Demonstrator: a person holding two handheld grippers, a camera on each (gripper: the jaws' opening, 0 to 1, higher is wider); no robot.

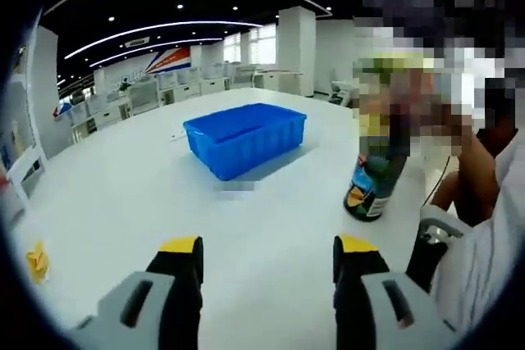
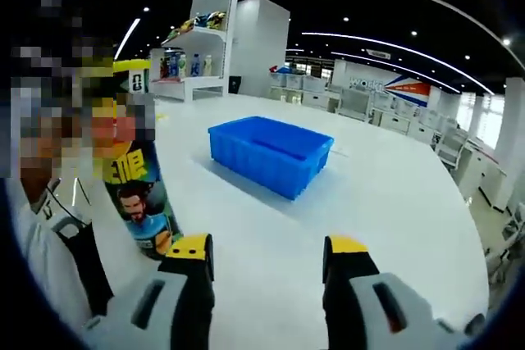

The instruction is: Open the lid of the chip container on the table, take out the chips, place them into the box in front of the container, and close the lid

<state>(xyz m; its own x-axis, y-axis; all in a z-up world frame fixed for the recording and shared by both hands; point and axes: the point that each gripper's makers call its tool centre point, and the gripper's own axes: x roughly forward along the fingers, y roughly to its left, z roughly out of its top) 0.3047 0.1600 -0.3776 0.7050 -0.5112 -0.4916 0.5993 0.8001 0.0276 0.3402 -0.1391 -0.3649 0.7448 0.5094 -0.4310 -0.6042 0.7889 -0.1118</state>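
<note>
in the left gripper view the left gripper [image 1: 267, 264], grey with yellow-tipped black jaws, hangs over a broad white glossy table [image 1: 148, 202] with its jaws spread wide and nothing between them. a blue rectangular plastic box [image 1: 244, 138] with ribbed walls sits on the table at about 12 o'clock from the jaws, well apart from them. the tall cylindrical chip container [image 1: 373, 186] with a dark printed label stands upright at about 2 o'clock, its upper part lost under blur, so i cannot tell how its lid sits. a small yellow scrap [image 1: 37, 261] lies at 9 o'clock near the table edge.

in the right gripper view the right gripper [image 2: 267, 264] is likewise wide apart and holds nothing. the box [image 2: 271, 153] lies at 12 o'clock, the chip container [image 2: 143, 202] stands just beside the left jaw at about 10 o'clock.

the room is a large open hall with a dark ceiling crossed by curved light strips [image 1: 156, 34], white pillars [image 1: 297, 48], rows of white desks [image 2: 361, 100], and a white shelf unit [image 2: 197, 55] carrying bottles.
</note>
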